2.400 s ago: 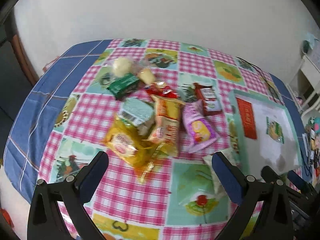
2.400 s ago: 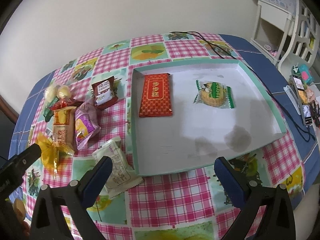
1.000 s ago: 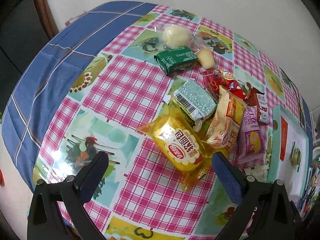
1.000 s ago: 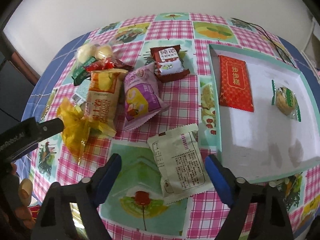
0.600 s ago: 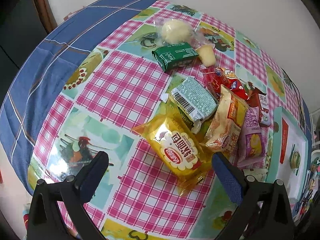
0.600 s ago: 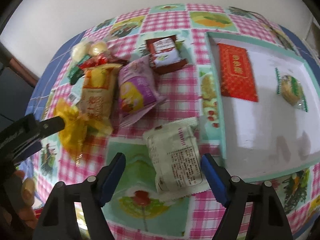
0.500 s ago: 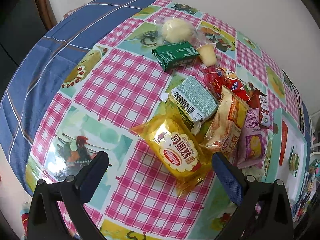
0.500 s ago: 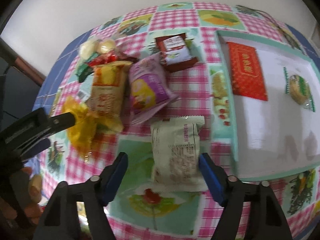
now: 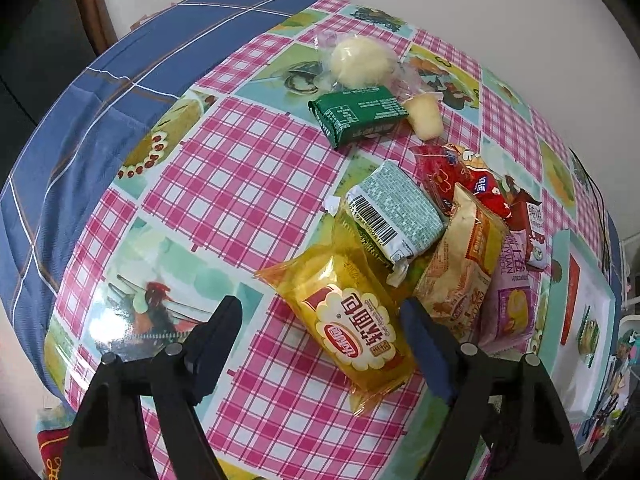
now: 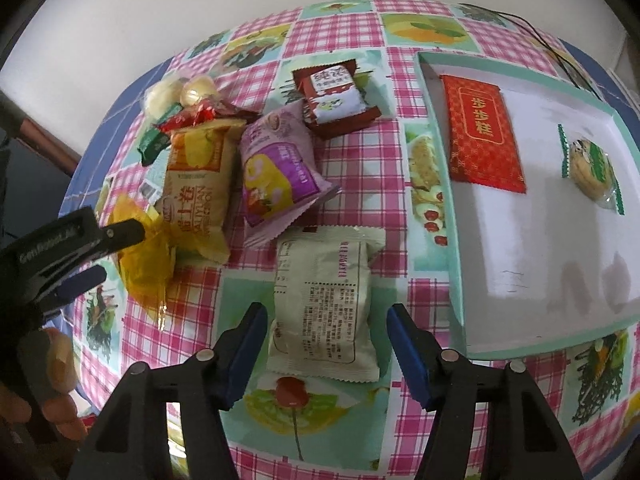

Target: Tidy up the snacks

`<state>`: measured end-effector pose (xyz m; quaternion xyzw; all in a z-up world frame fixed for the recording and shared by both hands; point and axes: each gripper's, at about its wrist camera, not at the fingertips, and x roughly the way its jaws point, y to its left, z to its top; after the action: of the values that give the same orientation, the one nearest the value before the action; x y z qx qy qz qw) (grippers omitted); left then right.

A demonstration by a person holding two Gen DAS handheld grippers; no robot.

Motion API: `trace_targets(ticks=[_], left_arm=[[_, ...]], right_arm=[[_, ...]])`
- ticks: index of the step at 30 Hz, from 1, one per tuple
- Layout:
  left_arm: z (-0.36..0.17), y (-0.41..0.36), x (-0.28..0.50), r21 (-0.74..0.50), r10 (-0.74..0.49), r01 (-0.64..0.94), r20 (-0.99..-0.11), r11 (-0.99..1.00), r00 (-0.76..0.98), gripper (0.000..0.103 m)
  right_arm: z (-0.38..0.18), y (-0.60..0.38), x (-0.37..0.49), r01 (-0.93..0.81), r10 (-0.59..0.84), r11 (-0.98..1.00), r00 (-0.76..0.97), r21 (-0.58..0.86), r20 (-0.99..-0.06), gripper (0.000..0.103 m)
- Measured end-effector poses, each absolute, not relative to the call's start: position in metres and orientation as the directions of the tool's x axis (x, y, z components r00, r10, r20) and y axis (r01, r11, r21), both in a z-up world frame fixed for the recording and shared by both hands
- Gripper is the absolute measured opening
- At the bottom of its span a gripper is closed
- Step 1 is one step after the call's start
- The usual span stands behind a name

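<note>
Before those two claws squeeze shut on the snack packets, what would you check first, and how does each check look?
1. Pale green packet sits between right gripper pads, jaws closing: ok.
2. Yellow packet sits between left gripper pads, jaws closing: ok.
3. Pads already pressing either packet: cannot tell.
4. Yellow packet free of neighbours: not ok, the barcoded grey-green packet overlaps it.
5. White tray with teal rim has bare floor: ok.

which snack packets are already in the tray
Two: the flat red packet with gold characters, and the round cookie in clear green-edged wrap. Every other snack lies on the checked tablecloth outside the tray.
</note>
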<state>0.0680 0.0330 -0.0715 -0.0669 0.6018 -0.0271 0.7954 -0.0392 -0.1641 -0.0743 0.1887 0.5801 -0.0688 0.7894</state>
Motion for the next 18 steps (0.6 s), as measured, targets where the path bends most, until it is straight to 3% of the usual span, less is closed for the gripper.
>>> trace_targets(ticks=[4,12,16,18], left_arm=[[-0.072,0.031,0.068,-0.144,-0.134,-0.019,-0.954,0.989,0.269,0.070],[-0.080,0.016,0.062,-0.082,-0.094,0.067,-0.972,0.994,0.213,0.068],[-0.094,0.005,0.058,-0.067,-0.085,0.123,-0.986,0.990,0.146,0.056],[-0.098,0.000,0.056,-0.046,-0.066,0.148,-0.989,0.988,0.133,0.055]], right_arm=[[-0.076,-0.161,-0.037,0.316,0.102,0.927,0.306,0.201,-0.947,0.065],[-0.082,-0.158,-0.035,0.302,0.068,0.941,0.274,0.153,-0.959,0.065],[-0.083,-0.154,-0.034,0.282,0.040,0.952,0.263,0.116,-0.964,0.065],[-0.085,-0.152,-0.035,0.282,0.033,0.953,0.253,0.106,-0.967,0.065]])
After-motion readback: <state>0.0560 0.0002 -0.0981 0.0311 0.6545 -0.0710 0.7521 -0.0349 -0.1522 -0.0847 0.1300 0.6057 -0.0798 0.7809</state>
